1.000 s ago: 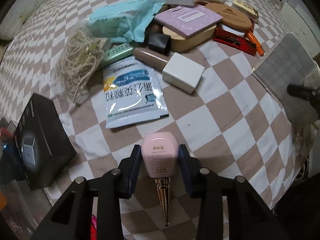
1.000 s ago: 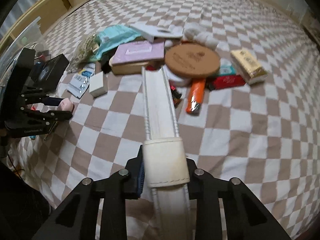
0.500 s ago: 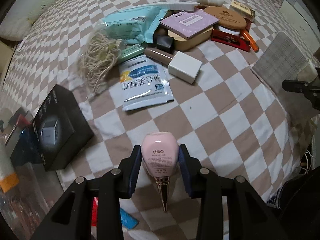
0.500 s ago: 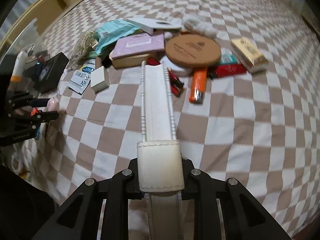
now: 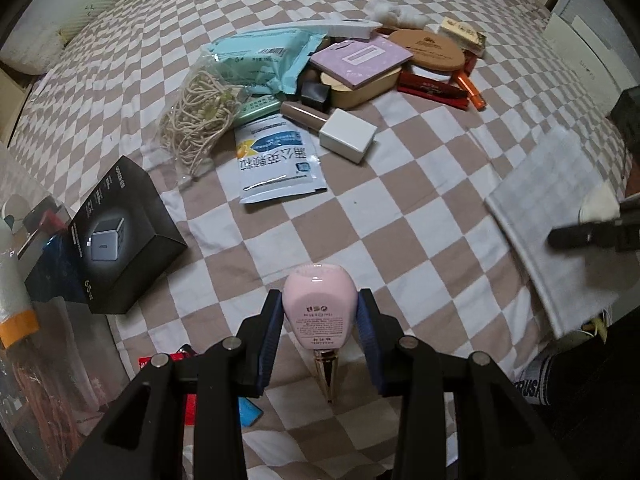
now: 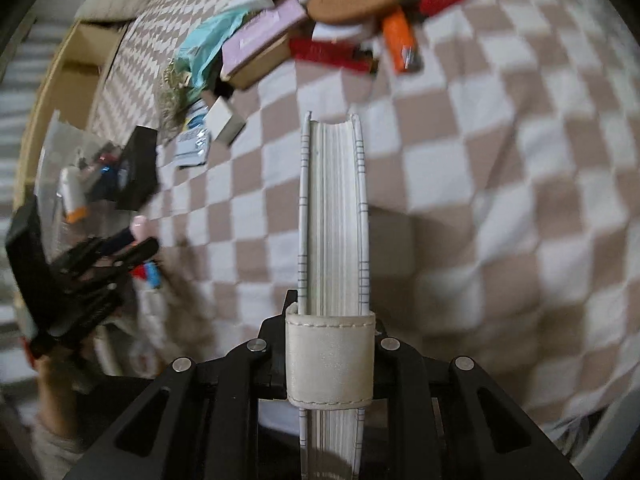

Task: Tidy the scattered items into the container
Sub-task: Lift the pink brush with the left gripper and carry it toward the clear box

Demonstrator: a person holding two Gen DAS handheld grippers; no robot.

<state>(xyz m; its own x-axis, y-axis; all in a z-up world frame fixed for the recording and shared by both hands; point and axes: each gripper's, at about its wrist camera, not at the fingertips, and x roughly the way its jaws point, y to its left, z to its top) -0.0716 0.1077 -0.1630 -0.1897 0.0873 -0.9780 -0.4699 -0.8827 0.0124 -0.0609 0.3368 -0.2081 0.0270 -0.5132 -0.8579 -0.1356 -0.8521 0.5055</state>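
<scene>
Currently held: left gripper (image 5: 319, 312), blue-padded fingers (image 5: 270, 326) pinching a pink bottle (image 5: 319, 310) by its body, gold pointed cap (image 5: 326, 374) aimed back toward the camera; small print on the bottle is too fine to read. Right gripper (image 6: 330, 316), clamped on a white notebook (image 6: 332, 216) by its covers, page edges facing the lens, a cream strap (image 6: 330, 360) wrapped across it at the fingers.

Outward from the left gripper, over a brown-and-white checked bedspread (image 5: 400, 240):
- 10 o'clock, near: black box (image 5: 120, 236), "65W" printed on one side, cube charger pictured on its lid.
- 9 o'clock, at the bed's edge: clear container (image 5: 24, 320), items already inside.
- 12 o'clock, well apart: white-and-blue sachet (image 5: 278, 164) bearing Chinese characters; just beyond it a white box (image 5: 348, 140).
- 11 o'clock: bag of beige cord (image 5: 196, 128); teal packet (image 5: 264, 58).
- 12 to 1 o'clock, far: lilac-lidded box (image 5: 360, 62), round cork lid (image 5: 430, 50), red carton (image 5: 432, 90), orange tube (image 5: 472, 90). Their lettering is unreadable.
</scene>
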